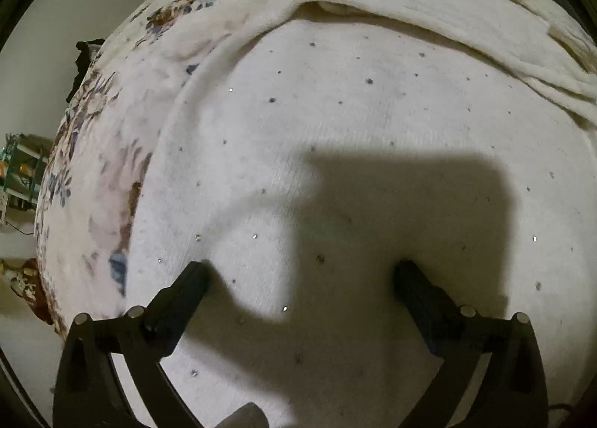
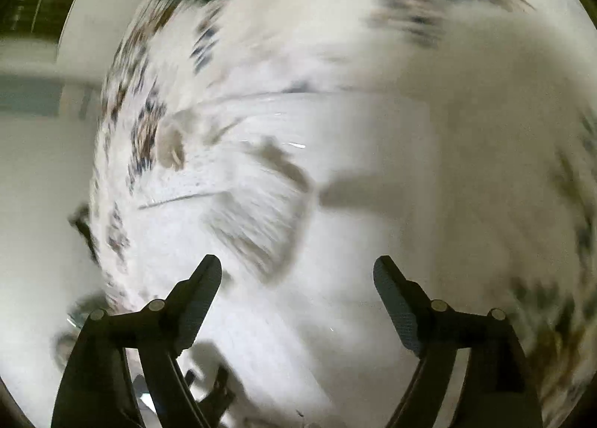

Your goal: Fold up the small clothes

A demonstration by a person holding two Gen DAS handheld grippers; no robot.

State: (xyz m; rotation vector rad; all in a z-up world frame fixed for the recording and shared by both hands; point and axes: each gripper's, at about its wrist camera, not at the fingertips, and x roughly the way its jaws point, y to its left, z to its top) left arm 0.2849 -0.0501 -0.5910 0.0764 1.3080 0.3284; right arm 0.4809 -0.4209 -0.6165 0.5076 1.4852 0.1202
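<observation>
A floral bedspread [image 1: 100, 166] in brown and blue on cream covers the bed. Beyond its edge stand a green rack [image 1: 20, 166] and a pale wall [image 1: 44, 36]. The right wrist view is blurred.

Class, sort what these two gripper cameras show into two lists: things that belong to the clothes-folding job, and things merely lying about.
Belongs to the job:
white studded knit garment
left gripper, open
right gripper, open

Lying about:
floral bedsheet
cream towel
green shelf rack
dark cloth
</observation>
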